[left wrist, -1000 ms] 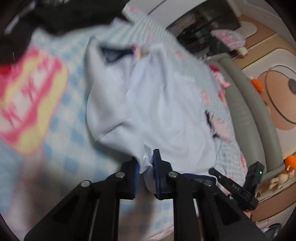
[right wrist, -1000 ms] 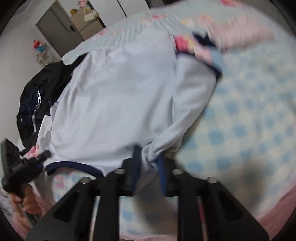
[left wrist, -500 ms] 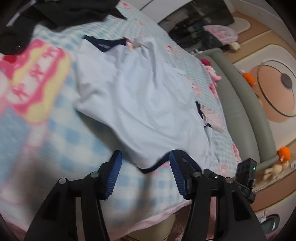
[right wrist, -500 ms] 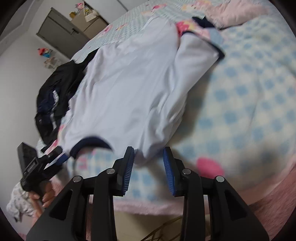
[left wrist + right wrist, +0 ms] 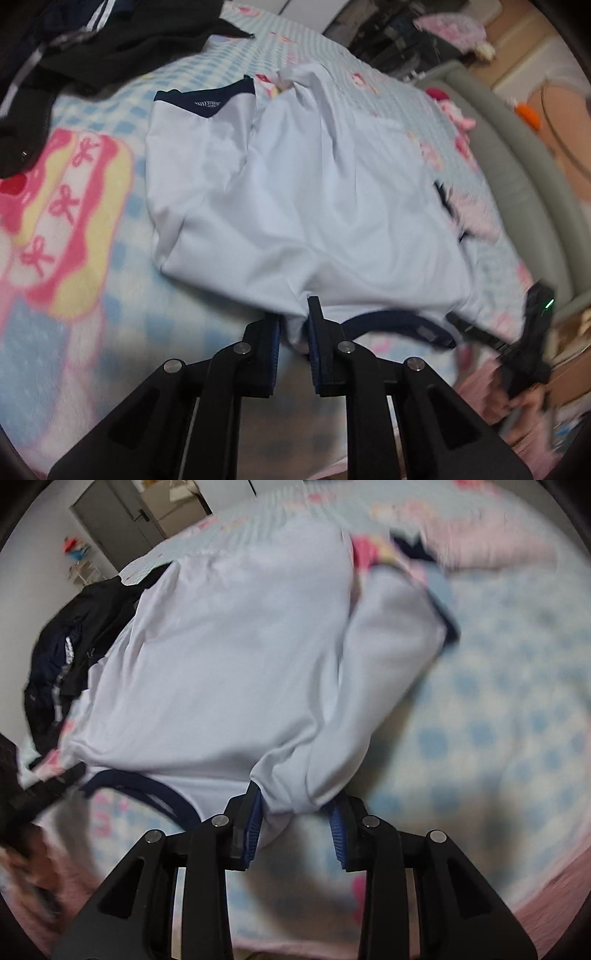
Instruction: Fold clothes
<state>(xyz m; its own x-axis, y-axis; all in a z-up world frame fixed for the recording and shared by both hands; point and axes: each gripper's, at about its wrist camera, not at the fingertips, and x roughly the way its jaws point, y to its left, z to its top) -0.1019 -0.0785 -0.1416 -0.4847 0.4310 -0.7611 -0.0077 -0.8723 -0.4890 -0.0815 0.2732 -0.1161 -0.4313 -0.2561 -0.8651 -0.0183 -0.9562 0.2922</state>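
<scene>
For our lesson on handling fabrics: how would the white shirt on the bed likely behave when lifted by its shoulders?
Likely floppy: the white shirt wrinkles and bunches where the left tongs pinch it. Probably light, since its thin cloth drapes. It should sag between grips, like the navy collar beside the right tongs.

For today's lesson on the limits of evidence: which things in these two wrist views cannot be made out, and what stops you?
- Left wrist view: the small print on the white T-shirt's navy sleeve band is too small.
- Right wrist view: the right gripper's grip is unclear; cloth bunches over its pads.
- Right wrist view: the dark clothing pile is blurred and partly covered by the shirt.
</scene>
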